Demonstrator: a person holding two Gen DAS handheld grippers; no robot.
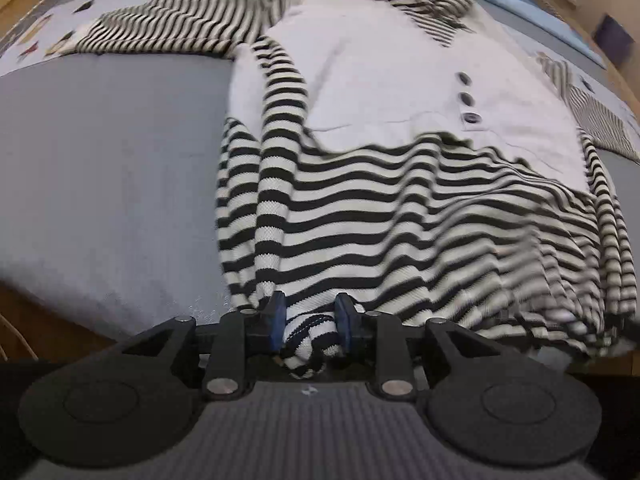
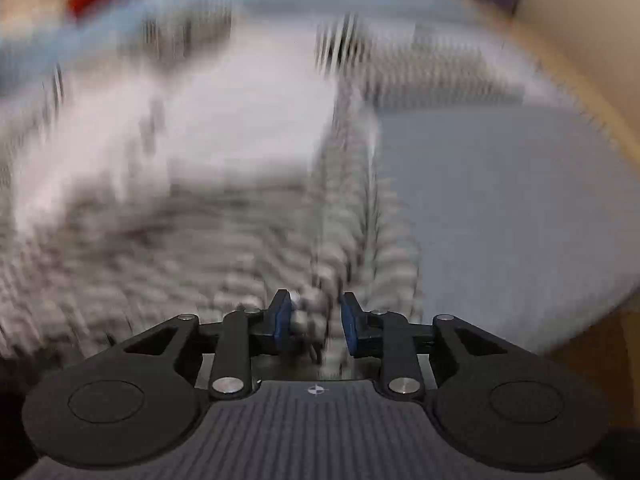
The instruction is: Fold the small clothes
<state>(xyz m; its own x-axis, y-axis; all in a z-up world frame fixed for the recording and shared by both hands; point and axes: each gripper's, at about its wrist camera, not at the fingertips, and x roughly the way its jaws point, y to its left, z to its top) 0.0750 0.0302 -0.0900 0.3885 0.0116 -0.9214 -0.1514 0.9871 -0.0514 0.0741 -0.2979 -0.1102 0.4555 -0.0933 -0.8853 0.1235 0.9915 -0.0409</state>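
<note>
Two tongs: one per hand, both pointing steeply down at the near hem of one garment.
Garment: striped top (image 1: 400, 208) with a white chest panel and three dark buttons (image 1: 466, 98), spread flat on a grey cloth (image 1: 108, 152) over the bench.
Sleeve: striped sleeve (image 1: 160, 28) lies out to the far left.
Left tongs (image 1: 309, 326): blue pads slightly apart, a bunched fold of the striped hem between them; pads meet the fabric on both sides, so clamped on the hem.
Right tongs (image 2: 316, 322): pads slightly apart with striped fabric between them; view heavily blurred, so grip cannot be told.
Bench edge: wooden rim (image 1: 624, 80) visible far right.
</note>
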